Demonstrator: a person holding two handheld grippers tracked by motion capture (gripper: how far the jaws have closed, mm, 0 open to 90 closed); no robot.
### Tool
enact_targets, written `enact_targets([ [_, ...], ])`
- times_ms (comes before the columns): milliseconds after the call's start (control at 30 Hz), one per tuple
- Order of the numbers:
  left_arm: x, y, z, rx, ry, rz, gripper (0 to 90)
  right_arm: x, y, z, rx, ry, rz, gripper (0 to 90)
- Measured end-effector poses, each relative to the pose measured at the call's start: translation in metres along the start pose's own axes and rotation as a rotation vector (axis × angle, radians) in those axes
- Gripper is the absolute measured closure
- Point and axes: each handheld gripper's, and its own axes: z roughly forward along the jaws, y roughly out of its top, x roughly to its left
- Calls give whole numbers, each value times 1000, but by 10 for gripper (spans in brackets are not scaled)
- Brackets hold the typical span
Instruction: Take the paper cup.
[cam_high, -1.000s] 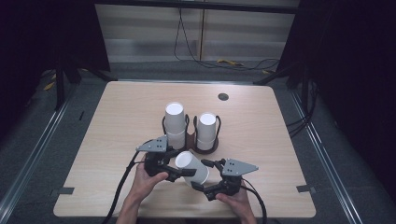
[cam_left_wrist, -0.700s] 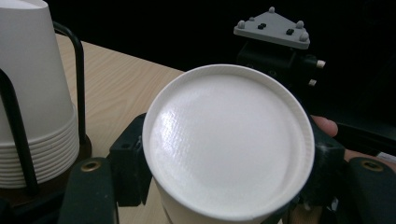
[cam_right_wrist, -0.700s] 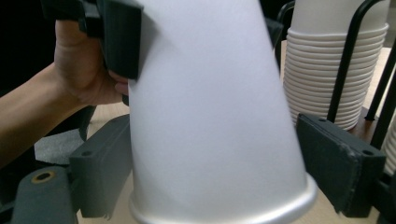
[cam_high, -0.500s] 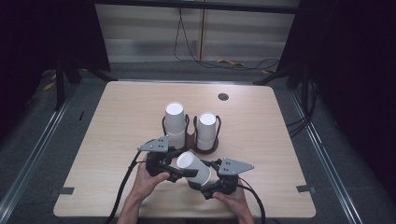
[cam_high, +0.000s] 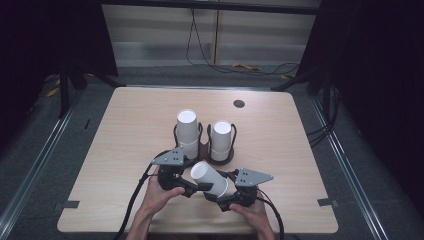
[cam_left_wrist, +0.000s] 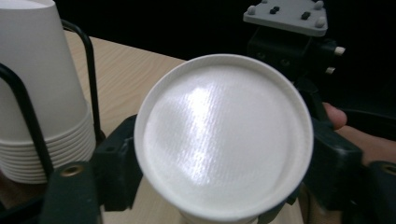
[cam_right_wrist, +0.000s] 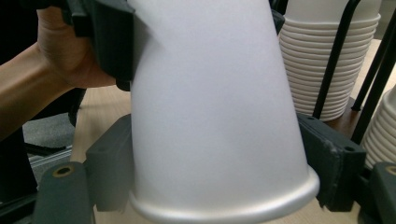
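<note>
White paper cup (cam_high: 209, 178) held between both grippers.
Right gripper (cam_high: 231, 196) clamps its rim end; left gripper (cam_high: 192, 187) jaws just opened, flanking the base.

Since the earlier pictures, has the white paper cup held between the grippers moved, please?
Yes: the white paper cup has shifted slightly right, away from the taller cup stack.

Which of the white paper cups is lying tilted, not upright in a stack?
The single cup between the two grippers lies tilted; the others stand bottom up in two stacks in the wire holder.

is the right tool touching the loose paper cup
Touching. In the right gripper view both pads of the right tool press against the paper cup near its rim.
</note>
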Motion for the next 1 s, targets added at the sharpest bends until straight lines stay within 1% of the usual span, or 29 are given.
enact_targets([
  [33,0,0,0,0,-2,-2,218,0,0,-1,1,-1,2,220],
  [133,1,1,-2,3,21,2,199,-1,1,-1,9,-7,-3,223],
  [200,1,1,-3,2,26,-4,172,-1,1,-1,16,-5,-3,224],
  [233,1,1,-3,-4,30,-2,172,-1,1,-2,20,-8,-6,225],
  [300,0,1,-5,7,50,0,161,-2,1,-2,34,-15,-8,226],
  [333,1,1,-6,0,54,5,156,-2,1,-2,40,-17,-10,227],
  [400,1,2,-8,2,62,11,156,-3,1,-3,57,-19,-13,227],
  [467,0,2,-8,8,92,16,158,-5,2,-3,78,-27,-22,227],
  [500,0,2,-9,13,97,18,157,-5,3,-3,87,-29,-30,228],
  [600,1,1,-11,27,108,21,158,-6,6,-4,99,-36,-35,229],
  [633,1,1,-11,26,107,19,158,-6,8,-5,101,-32,-34,229],
  [733,2,1,-14,35,117,18,160,-9,10,-5,120,-43,-43,231],
  [767,2,0,-15,31,114,17,160,-9,10,-5,125,-42,-43,231],
  [833,3,0,-17,38,115,25,160,-12,9,-5,146,-50,-41,232],
  [933,3,-1,-18,47,114,24,161,-12,9,-6,166,-48,-44,233],
  [1000,4,-1,-19,55,116,26,161,-12,9,-6,171,-47,-48,234],
])
